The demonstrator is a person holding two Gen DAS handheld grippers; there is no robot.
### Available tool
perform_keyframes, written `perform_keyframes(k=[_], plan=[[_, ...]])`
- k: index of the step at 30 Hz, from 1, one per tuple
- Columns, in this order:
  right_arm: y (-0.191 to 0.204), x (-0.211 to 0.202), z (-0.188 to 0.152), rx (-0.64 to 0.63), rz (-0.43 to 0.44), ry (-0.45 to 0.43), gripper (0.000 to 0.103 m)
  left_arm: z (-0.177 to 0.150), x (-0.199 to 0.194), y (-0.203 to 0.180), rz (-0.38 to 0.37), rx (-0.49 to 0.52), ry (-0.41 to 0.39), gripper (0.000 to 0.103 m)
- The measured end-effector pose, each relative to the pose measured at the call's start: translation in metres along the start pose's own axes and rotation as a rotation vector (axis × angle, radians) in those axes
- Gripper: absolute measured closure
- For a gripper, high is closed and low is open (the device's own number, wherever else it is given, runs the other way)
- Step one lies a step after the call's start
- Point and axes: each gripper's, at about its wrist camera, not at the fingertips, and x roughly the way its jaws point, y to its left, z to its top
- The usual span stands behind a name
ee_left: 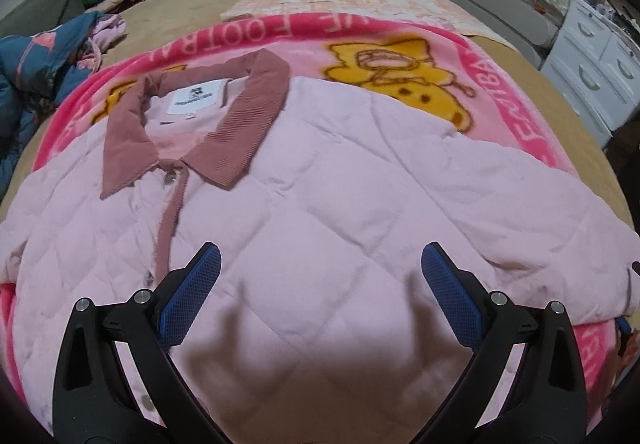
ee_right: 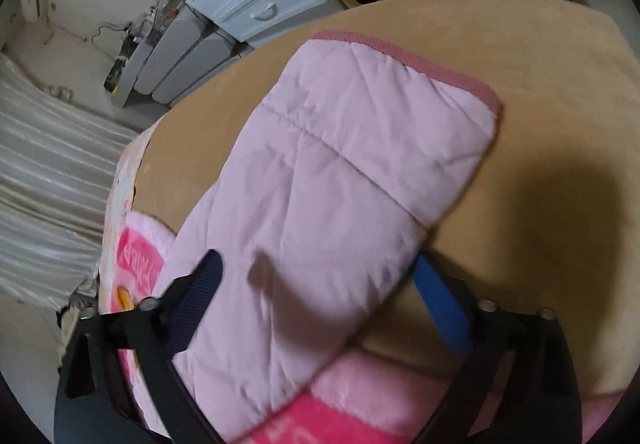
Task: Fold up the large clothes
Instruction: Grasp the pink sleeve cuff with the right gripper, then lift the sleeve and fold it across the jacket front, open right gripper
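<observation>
A pale pink quilted jacket (ee_left: 320,179) lies flat, front up, on a bright pink fleece blanket (ee_left: 400,55) printed with yellow cartoon figures, spread over a tan bed (ee_left: 180,15). In the left wrist view its long axis runs from the lower middle of the frame up to the upper left, where the dusty-rose ribbed collar (ee_left: 224,115) points; a rose placket with snap buttons runs down from it. The padding is stitched in diamonds and looks soft and puffy.

The left gripper (ee_left: 320,276) hangs over the jacket's chest, its jaws spread wide and holding nothing, blue textured pads facing each other.

In the right wrist view a sleeve (ee_right: 340,171) stretches from the lower left toward the upper right, ending in a rose-trimmed cuff (ee_right: 420,63) on the tan bedding. The right gripper (ee_right: 320,284) straddles the sleeve, jaws wide on either side, not pressing it.
</observation>
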Motion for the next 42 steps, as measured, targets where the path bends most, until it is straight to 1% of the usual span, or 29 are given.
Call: perform_keyframes(k=[1, 2, 3, 4, 5, 6, 7, 8, 9, 10, 13, 17, 21, 23, 28, 31, 34, 37, 42], plan=[[-0.003, 0.004, 0.001, 0.012, -0.001, 0.001, 0.019, 0.001, 0.001, 0.002, 0.008, -0.001, 0.004, 0.009], [-0.005, 0.004, 0.002, 0.018, -0.001, -0.006, 0.026, 0.003, 0.003, 0.006, 0.017, -0.003, 0.008, 0.009], [-0.006, 0.003, 0.003, 0.023, 0.005, -0.014, 0.035, 0.005, 0.004, 0.009, 0.023, -0.006, 0.011, 0.009], [-0.008, 0.002, 0.004, 0.029, 0.033, -0.02, 0.043, 0.006, 0.005, 0.012, 0.03, -0.009, 0.018, 0.009], [-0.007, 0.001, 0.004, 0.026, 0.072, -0.019, 0.062, 0.007, 0.005, 0.016, 0.037, -0.014, 0.022, 0.009], [-0.006, 0.0, 0.005, 0.022, 0.122, -0.023, 0.073, 0.007, 0.005, 0.018, 0.041, -0.018, 0.022, 0.009], [-0.003, -0.005, 0.006, 0.006, 0.138, -0.045, 0.075, 0.008, 0.003, 0.022, 0.041, -0.024, 0.023, 0.009], [0.0, -0.01, 0.006, -0.013, 0.16, -0.068, 0.079, 0.008, 0.001, 0.025, 0.042, -0.026, 0.024, 0.009], [0.004, -0.017, 0.006, -0.038, 0.189, -0.09, 0.081, 0.008, -0.001, 0.027, 0.045, -0.026, 0.024, 0.009], [0.014, -0.027, 0.005, -0.083, 0.226, -0.118, 0.083, 0.007, -0.005, 0.03, 0.047, -0.025, 0.023, 0.009], [0.041, -0.052, -0.004, -0.185, 0.298, -0.168, 0.085, 0.006, -0.016, 0.043, 0.051, -0.029, 0.024, 0.009], [0.07, -0.085, -0.018, -0.27, 0.394, -0.204, 0.086, 0.004, -0.032, 0.057, 0.054, -0.016, 0.024, 0.009], [0.113, -0.116, -0.036, -0.405, 0.455, -0.231, 0.087, 0.002, -0.057, 0.072, 0.027, 0.021, -0.002, 0.009], [0.136, -0.135, -0.051, -0.478, 0.477, -0.244, 0.087, 0.003, -0.067, 0.081, 0.02, 0.024, -0.016, 0.009], [0.188, -0.167, -0.081, -0.607, 0.504, -0.245, 0.087, 0.008, -0.088, 0.107, 0.018, -0.005, -0.026, 0.009], [0.224, -0.189, -0.104, -0.708, 0.525, -0.264, 0.087, 0.01, -0.102, 0.127, 0.004, -0.031, -0.052, 0.009], [0.246, -0.208, -0.123, -0.778, 0.539, -0.282, 0.087, 0.011, -0.111, 0.144, 0.006, -0.042, -0.059, 0.009], [0.265, -0.222, -0.146, -0.836, 0.542, -0.298, 0.087, 0.013, -0.119, 0.158, -0.008, -0.066, -0.07, 0.009], [0.288, -0.24, -0.177, -0.906, 0.544, -0.302, 0.087, 0.016, -0.132, 0.177, -0.031, -0.1, -0.094, 0.009]])
